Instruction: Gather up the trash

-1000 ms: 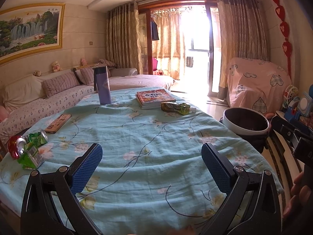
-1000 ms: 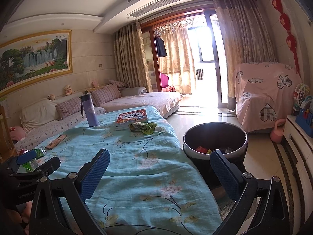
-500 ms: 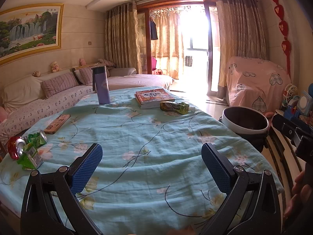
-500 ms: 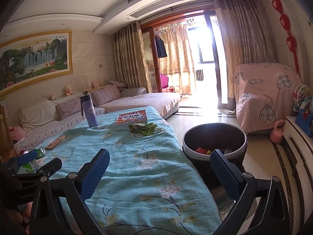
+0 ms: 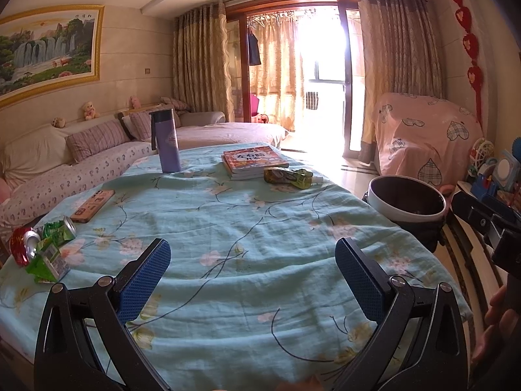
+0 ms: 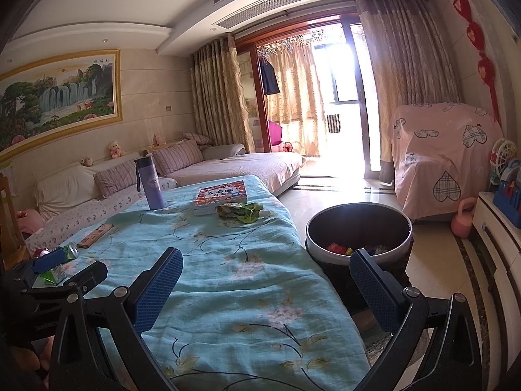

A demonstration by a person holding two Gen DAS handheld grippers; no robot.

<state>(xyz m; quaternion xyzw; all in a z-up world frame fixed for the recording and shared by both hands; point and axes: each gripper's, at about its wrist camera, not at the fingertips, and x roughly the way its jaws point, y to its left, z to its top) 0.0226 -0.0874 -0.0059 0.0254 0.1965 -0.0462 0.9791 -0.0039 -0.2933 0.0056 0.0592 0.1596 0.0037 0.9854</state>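
While both tools hang spread and empty, the left tool (image 5: pixel 252 280) has crushed cans (image 5: pixel 39 247) just to its left; the wrapper (image 6: pixel 242 210) lies far ahead of the right tool (image 6: pixel 265 288), bin (image 6: pixel 358 228) ahead-right. Slippery cans may squirt sideways.

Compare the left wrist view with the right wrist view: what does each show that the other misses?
Only the left wrist view shows the crushed red can fully, beside the green carton, and the left gripper with jaws open and empty.

Only the right wrist view shows the trash lying inside the bin, the pink kettlebell on the floor, and the right gripper, also open and empty.

Both show the purple bottle, book, green wrapper, phone and floral tablecloth.
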